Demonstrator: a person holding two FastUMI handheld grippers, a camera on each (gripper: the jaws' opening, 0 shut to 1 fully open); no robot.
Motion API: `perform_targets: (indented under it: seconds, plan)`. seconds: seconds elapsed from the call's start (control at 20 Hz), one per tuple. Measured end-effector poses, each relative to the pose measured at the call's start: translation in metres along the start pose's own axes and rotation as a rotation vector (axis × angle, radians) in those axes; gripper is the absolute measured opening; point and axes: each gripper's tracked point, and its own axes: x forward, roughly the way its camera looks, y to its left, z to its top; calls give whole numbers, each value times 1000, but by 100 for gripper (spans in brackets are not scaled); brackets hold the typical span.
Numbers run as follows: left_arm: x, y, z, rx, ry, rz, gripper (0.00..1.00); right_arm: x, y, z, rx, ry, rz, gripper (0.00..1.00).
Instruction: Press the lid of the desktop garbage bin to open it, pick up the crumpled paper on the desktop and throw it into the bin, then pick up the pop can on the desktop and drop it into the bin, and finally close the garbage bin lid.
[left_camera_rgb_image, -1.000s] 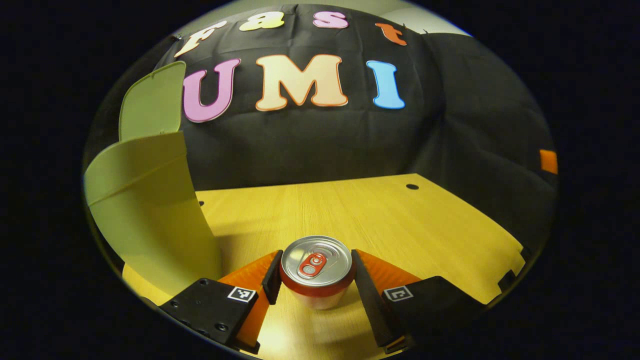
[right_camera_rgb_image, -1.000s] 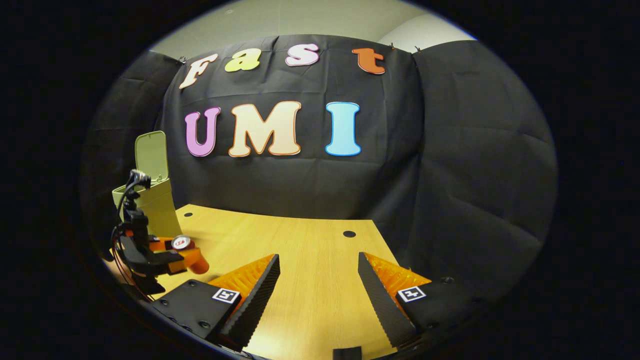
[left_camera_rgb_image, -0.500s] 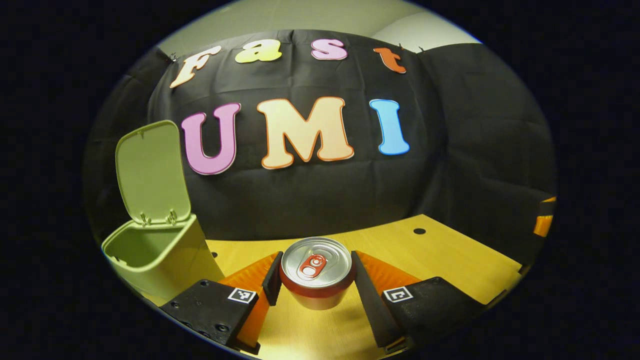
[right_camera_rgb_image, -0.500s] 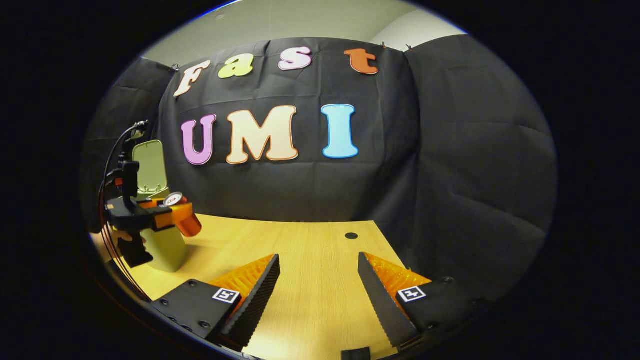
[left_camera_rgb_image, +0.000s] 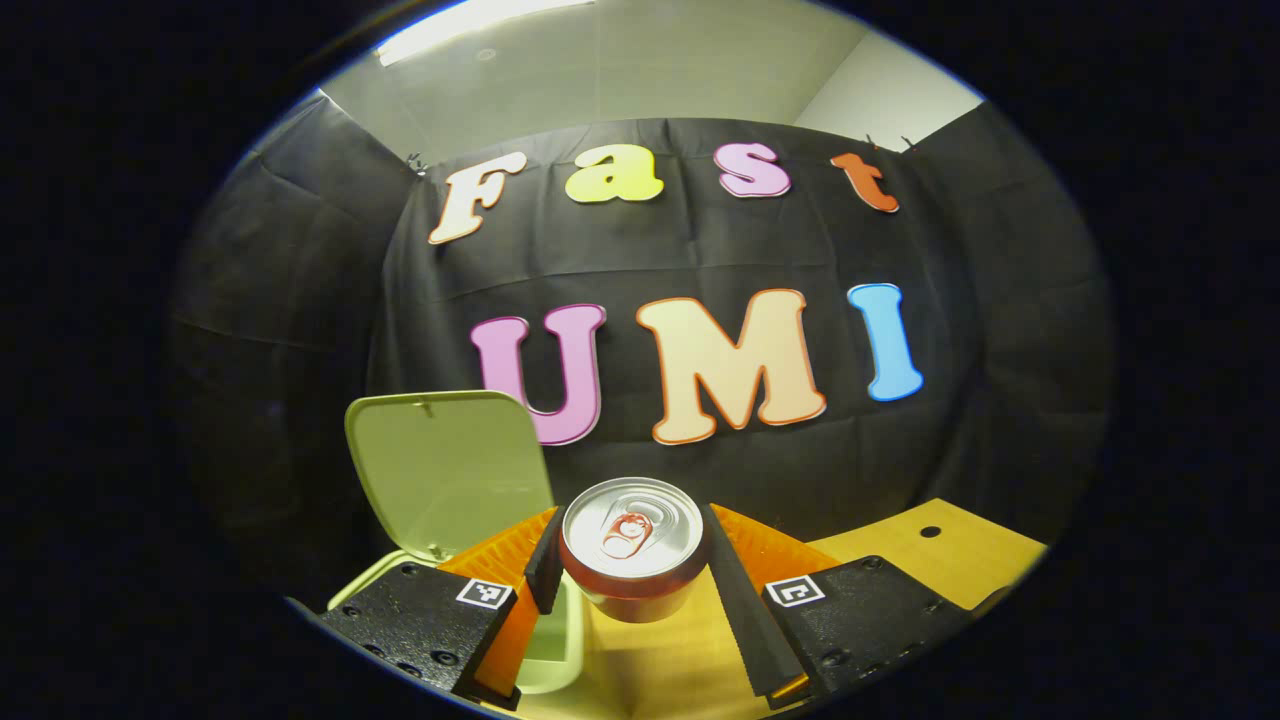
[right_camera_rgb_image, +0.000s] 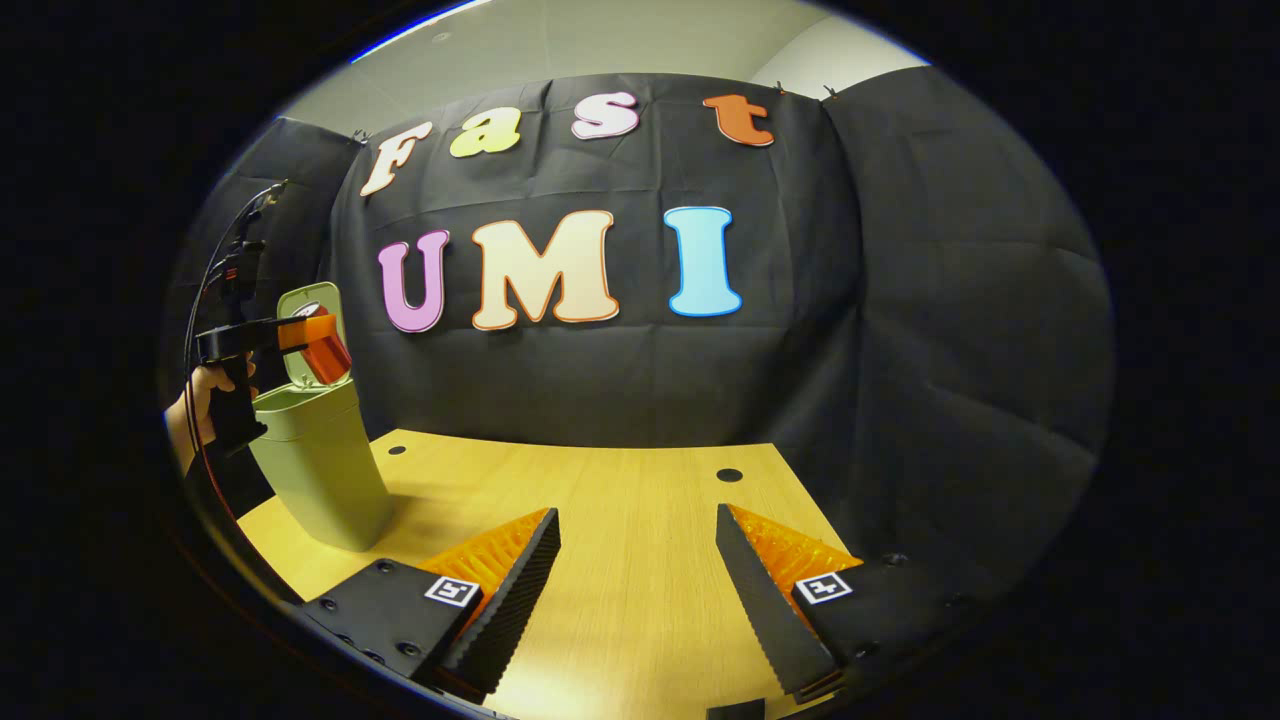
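Pop can (left_camera_rgb_image: 633, 545) in left hand-held gripper (left_camera_rgb_image: 630, 560), now raised above open bin (right_camera_rgb_image: 318, 460).

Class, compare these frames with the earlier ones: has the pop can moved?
Yes. In the right gripper view the pop can, held by the left gripper, has risen from tabletop height to above the bin rim.
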Motion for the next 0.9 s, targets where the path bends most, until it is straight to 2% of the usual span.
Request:
perform_targets:
  seconds: [0.4, 0.55, 0.6, 0.65, 0.7, 0.85, 0.9]
  plan:
    - [-14, 84, -47, -21, 88, 154, 77, 13, 29, -1, -28, 17, 52, 98]
    - [-16, 92, -67, -33, 129, 155, 77, 16, 42, 3, -46, 6, 67, 98]
    - [-18, 97, -66, -38, 126, 162, 80, 15, 45, 5, -50, 3, 68, 98]
    - [-18, 99, -61, -39, 112, 166, 80, 16, 50, 6, -52, 1, 69, 98]
    - [-18, 102, -55, -40, 98, 161, 87, 17, 54, 6, -51, -1, 68, 98]
    - [-10, 107, -19, -56, 43, 104, 92, 15, 69, 5, -31, -8, 46, 98]
    - [-5, 110, -5, -66, 32, 84, 98, 13, 74, 3, -22, -9, 36, 98]
